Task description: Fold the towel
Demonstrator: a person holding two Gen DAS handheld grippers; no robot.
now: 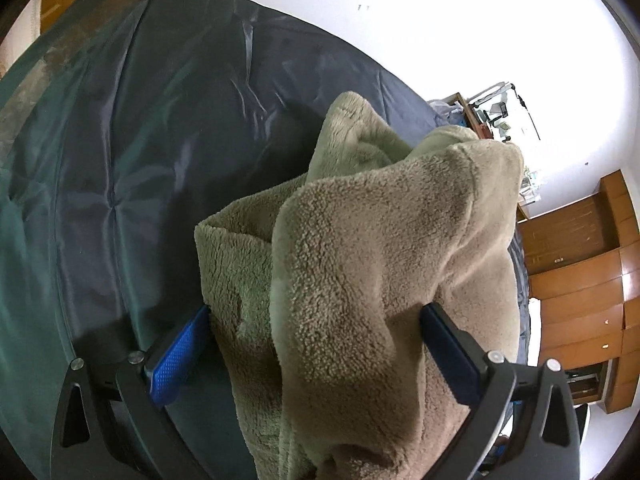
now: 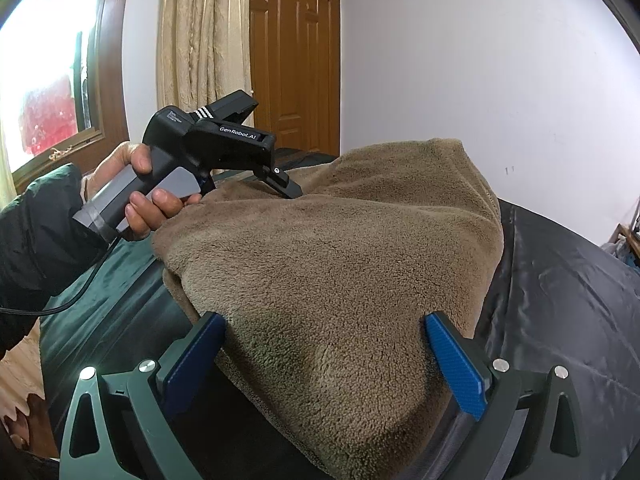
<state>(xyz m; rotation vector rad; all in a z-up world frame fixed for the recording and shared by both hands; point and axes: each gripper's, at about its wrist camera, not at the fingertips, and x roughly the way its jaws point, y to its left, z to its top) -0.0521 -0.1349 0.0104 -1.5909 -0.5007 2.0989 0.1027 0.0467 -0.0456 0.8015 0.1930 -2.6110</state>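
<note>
A thick, fluffy tan towel (image 1: 380,240) is bunched up above a dark bed cover (image 1: 140,160). My left gripper (image 1: 316,312) is shut on a thick fold of it, the blue pads pressing into the pile from both sides. In the right wrist view the towel (image 2: 340,248) rises as a mound, and my right gripper (image 2: 326,320) is shut on its near corner, which is pinched between the pads. The left gripper (image 2: 286,188) shows there too, held by a hand (image 2: 136,184) in a dark sleeve, its tips buried in the towel's far edge.
The dark green-blue bed cover (image 2: 560,300) spreads under and around the towel. A wooden door (image 2: 296,60), a curtain (image 2: 200,40) and a window (image 2: 40,60) stand behind. A wooden cabinet (image 1: 580,280) and a cluttered shelf (image 1: 492,112) lie beyond the bed. A cable (image 2: 80,292) trails from the left gripper.
</note>
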